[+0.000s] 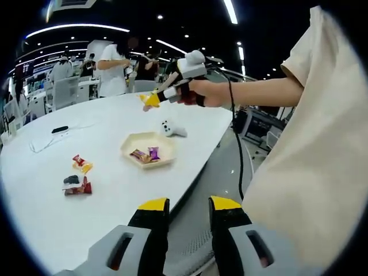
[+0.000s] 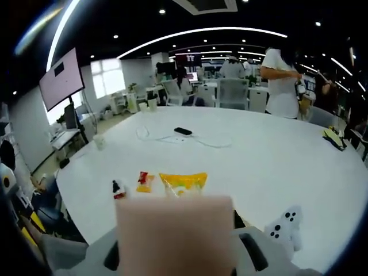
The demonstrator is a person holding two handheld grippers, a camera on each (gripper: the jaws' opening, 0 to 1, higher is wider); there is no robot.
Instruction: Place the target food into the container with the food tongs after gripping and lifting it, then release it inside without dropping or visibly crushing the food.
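In the left gripper view, the left gripper (image 1: 190, 208) stands open at the bottom, its two black jaws with yellow tips apart with nothing between them, over the near edge of the white table (image 1: 115, 195). Past the tips sits a pale hexagonal tray (image 1: 131, 150) holding two wrapped sweets (image 1: 146, 154). Left of the tray lie more wrapped snacks (image 1: 79, 175), apart from it, and just behind it rests a small white toy with black dots (image 1: 170, 129). Above the tray a hand (image 1: 211, 92) holds the right gripper (image 1: 150, 100), whose jaws carry tan food tongs (image 1: 165, 84) closed on a yellow packet (image 1: 150, 99), lifted clear of the table

In the right gripper view, the blurred pinkish tongs (image 2: 175, 230) cover the jaws, so I cannot tell their gap here; the yellow packet (image 2: 184, 183) sits at the tongs' far end. Two small snacks (image 2: 132, 184) lie on the table to its left, the spotted toy (image 2: 286, 225) to the right. A dark phone with a cable (image 2: 183, 131) lies farther off, and people stand beyond the table
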